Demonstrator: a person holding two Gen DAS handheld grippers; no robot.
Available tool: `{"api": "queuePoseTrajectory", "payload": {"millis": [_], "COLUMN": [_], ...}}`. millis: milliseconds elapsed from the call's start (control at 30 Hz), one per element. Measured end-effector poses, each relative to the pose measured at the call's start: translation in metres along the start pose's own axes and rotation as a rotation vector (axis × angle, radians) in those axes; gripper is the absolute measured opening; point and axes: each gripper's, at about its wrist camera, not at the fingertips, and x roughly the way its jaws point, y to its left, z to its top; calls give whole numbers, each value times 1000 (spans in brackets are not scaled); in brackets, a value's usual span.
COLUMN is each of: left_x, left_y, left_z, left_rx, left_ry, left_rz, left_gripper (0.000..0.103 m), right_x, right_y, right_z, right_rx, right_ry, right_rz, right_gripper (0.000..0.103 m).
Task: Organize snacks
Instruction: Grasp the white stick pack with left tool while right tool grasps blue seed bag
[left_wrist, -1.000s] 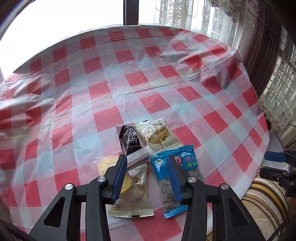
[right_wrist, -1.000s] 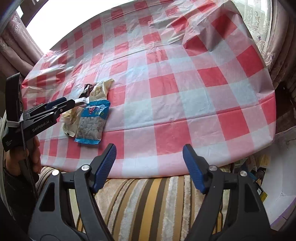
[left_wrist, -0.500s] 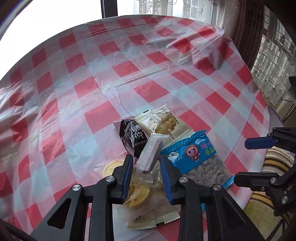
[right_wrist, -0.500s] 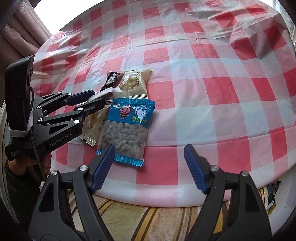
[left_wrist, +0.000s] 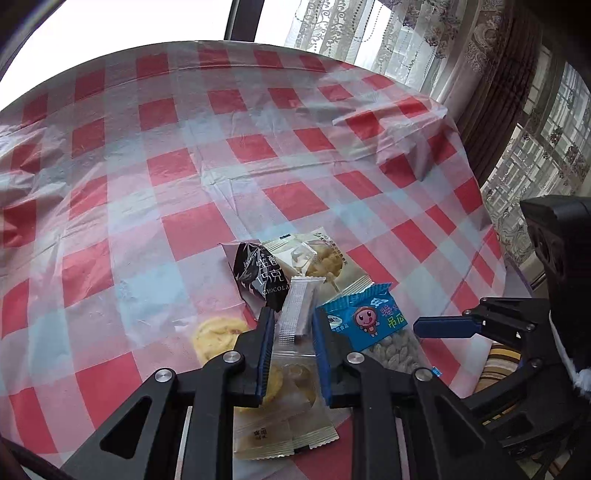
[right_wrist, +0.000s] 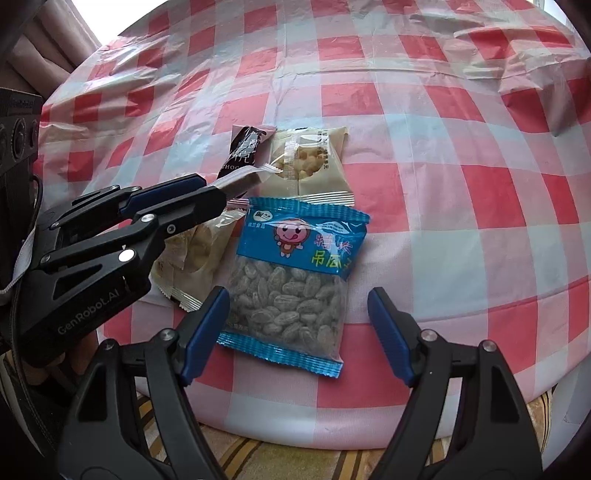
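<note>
Several snack packets lie in a heap near the table's front edge. A slim silver stick packet (left_wrist: 297, 306) (right_wrist: 243, 179) rests on top, and my left gripper (left_wrist: 293, 314) (right_wrist: 210, 188) is shut on it. A black chocolate packet (left_wrist: 258, 277) (right_wrist: 243, 147) and a beige packet (left_wrist: 321, 258) (right_wrist: 310, 162) lie behind it. Clear packets of yellow biscuits (left_wrist: 218, 336) (right_wrist: 195, 251) lie beneath. My right gripper (right_wrist: 299, 306) stands open over the lower end of the blue seed packet (left_wrist: 369, 325) (right_wrist: 295, 273), with the pads well clear of it on both sides.
A red and white checked plastic cloth (left_wrist: 184, 166) (right_wrist: 443, 184) covers the round table, with a raised fold (left_wrist: 388, 122) at the far right. A striped cushion (right_wrist: 295, 454) sits below the front edge. Curtains (left_wrist: 517, 92) hang close behind the table on the right.
The left jaws have closed onto the silver stick packet as the gripper edged forward. The right gripper has come in from past the table's edge to hover over the blue seed packet.
</note>
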Motion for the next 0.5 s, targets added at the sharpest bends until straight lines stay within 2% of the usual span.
{"api": "queuePoseTrajectory", "payload": {"millis": [133,333,500], "left_x": [-9,-15,-22], "left_y": [7,10,10], "left_z": [1,-2,-11], "left_rx": [-43,-65,-72], "left_ry": [-42,-63,-63], "left_rz": [-21,-1,35], "left_gripper": [22,22,21], "right_x": [9,19,23], "right_y": [12,22,27], "right_z": [6,14,18], "right_rx": [-30,-45,-72], "right_ry": [4,17,1], "right_rz": [-39,-87,-117], "right_gripper": [79,79,66]}}
